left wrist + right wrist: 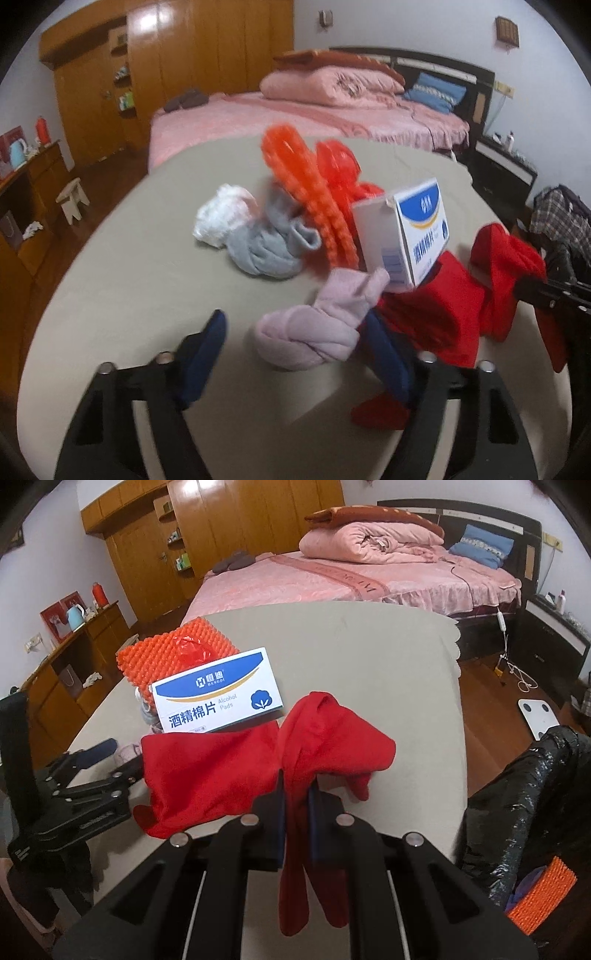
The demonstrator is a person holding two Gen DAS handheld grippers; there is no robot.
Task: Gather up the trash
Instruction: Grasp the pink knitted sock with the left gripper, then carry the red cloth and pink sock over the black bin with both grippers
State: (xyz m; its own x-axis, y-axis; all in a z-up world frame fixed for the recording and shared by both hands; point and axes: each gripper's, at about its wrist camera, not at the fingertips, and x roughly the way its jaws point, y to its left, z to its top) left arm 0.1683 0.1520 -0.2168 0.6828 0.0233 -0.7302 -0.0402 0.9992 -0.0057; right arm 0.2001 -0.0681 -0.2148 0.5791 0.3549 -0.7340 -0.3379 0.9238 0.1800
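My right gripper point(295, 794) is shut on a red cloth point(332, 738), lifting one end while the rest lies on the beige table point(369, 657). A white and blue alcohol-pads box point(218, 694) leans on the red cloth; it also shows in the left wrist view point(410, 229). My left gripper point(295, 332) is open, its fingers either side of a pink rolled sock point(317, 328). A grey sock point(269, 240), a white crumpled wad point(221, 214) and orange bumpy plastic point(314, 184) lie beyond it.
A black trash bag point(524, 805) stands open at the table's right edge, with orange plastic point(543, 893) inside. A pink bed point(351, 576) lies behind the table. A wooden wardrobe point(229, 528) and a sideboard point(74, 657) stand at the left.
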